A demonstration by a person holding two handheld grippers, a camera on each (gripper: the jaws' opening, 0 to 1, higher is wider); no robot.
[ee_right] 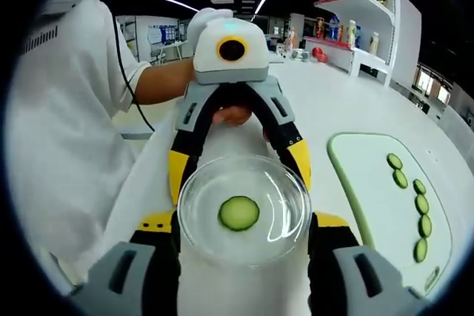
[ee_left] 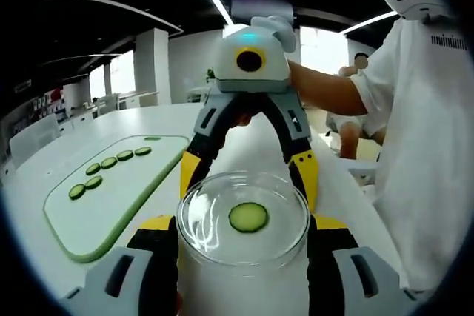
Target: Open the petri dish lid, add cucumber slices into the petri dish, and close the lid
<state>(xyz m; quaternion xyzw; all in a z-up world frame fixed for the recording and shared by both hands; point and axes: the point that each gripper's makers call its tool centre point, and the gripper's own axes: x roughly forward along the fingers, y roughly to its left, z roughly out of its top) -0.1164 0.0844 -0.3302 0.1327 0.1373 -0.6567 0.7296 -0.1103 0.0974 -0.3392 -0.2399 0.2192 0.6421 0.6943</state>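
Between the jaws of both hand-held grippers we record the petri dish [ee_left: 243,220]: in the left gripper view it sits at 6 o'clock, the left hand-held gripper [ee_left: 243,253] closed on its glass wall from either side. The right hand-held gripper [ee_left: 250,120] enters from 12 o'clock, its yellow-tipped jaws reaching the far rim; whether it clamps the dish or a lid we cannot tell. The right gripper view mirrors this, with the dish [ee_right: 244,209] between the right gripper's own jaws [ee_right: 244,249].

One cucumber slice [ee_left: 248,217] lies flat at the dish centre. We cannot separate lid from base through the clear glass.

Outward on the white bench [ee_left: 96,127], the green-rimmed cutting board [ee_left: 111,205] lies at 9 o'clock, nearer the left gripper, carrying the spare slices [ee_left: 111,162] in a row along its length. We judge open bench room between dish and board; the bench edge and a person's shirt [ee_left: 426,146] crowd 3 o'clock.
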